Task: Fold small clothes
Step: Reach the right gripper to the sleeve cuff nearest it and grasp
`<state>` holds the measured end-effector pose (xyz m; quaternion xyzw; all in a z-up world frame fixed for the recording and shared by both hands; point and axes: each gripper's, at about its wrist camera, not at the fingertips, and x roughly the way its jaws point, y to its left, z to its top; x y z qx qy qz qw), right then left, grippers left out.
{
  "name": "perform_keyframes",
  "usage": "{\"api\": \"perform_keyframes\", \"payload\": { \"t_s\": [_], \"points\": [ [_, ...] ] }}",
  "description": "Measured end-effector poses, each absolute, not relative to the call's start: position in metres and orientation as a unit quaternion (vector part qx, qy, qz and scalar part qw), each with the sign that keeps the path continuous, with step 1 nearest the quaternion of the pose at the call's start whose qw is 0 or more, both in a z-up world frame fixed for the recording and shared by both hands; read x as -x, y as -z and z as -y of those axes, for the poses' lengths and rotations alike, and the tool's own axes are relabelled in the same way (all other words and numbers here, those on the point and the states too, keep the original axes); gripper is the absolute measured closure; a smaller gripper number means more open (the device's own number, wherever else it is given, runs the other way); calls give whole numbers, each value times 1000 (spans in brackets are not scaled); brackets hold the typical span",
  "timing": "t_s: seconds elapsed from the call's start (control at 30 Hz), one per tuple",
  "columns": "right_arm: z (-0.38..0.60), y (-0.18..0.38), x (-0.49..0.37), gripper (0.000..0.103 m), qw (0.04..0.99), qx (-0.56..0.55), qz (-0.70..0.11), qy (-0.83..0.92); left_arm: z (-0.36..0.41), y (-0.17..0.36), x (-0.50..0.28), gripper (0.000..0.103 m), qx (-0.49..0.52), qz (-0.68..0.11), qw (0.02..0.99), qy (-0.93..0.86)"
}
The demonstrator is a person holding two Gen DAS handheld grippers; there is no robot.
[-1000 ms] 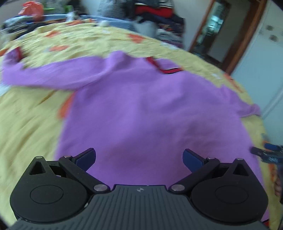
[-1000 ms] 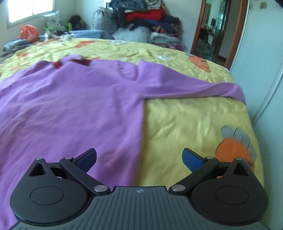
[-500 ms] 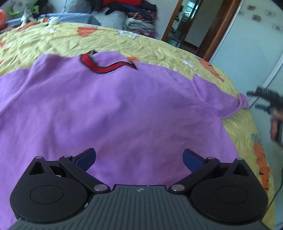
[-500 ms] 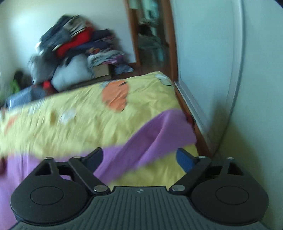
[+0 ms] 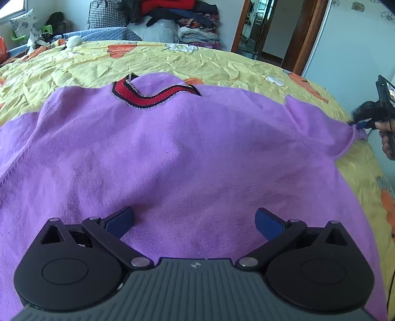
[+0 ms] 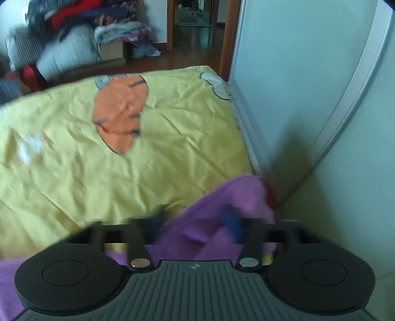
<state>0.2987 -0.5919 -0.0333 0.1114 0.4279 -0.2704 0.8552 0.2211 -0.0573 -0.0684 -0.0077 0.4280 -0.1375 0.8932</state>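
Observation:
A purple sweater [image 5: 185,148] with a red and black collar [image 5: 153,98] lies flat on the yellow bedsheet [image 5: 222,64]. My left gripper [image 5: 195,222] hovers open over the sweater's body, with nothing pinched between its blue fingers [image 5: 121,221]. At the far right, my right gripper [image 5: 361,124] pinches the end of the sleeve, held by a hand [image 5: 386,140]. In the blurred right wrist view, the jaws of my right gripper [image 6: 195,222] are closing with the purple sleeve [image 6: 234,195] bunched between them, near the bed's right edge.
A pile of clothes and bags [image 5: 177,19] stands beyond the far side of the bed, beside an open doorway [image 5: 261,29]. A pale wardrobe wall [image 6: 308,98] runs close along the bed's right edge. The yellow sheet [image 6: 172,148] has orange carrot prints.
My right gripper swung right, off the sweater's body to the sleeve end at the bed's edge, and its jaws closed on the cloth. The left gripper moved right over the body, then stayed open.

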Motion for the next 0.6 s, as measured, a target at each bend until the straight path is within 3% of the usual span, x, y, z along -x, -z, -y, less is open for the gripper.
{"api": "perform_keyframes", "payload": {
  "t_s": [0.27,0.6],
  "points": [
    [611,16,-238,100,873,-226,-339,269,44,62,-219,0,22,-440,887,134],
    [542,-84,-189,100,937,-245,-184,168,7,43,-188,0,32,-438,892,108]
  ]
}}
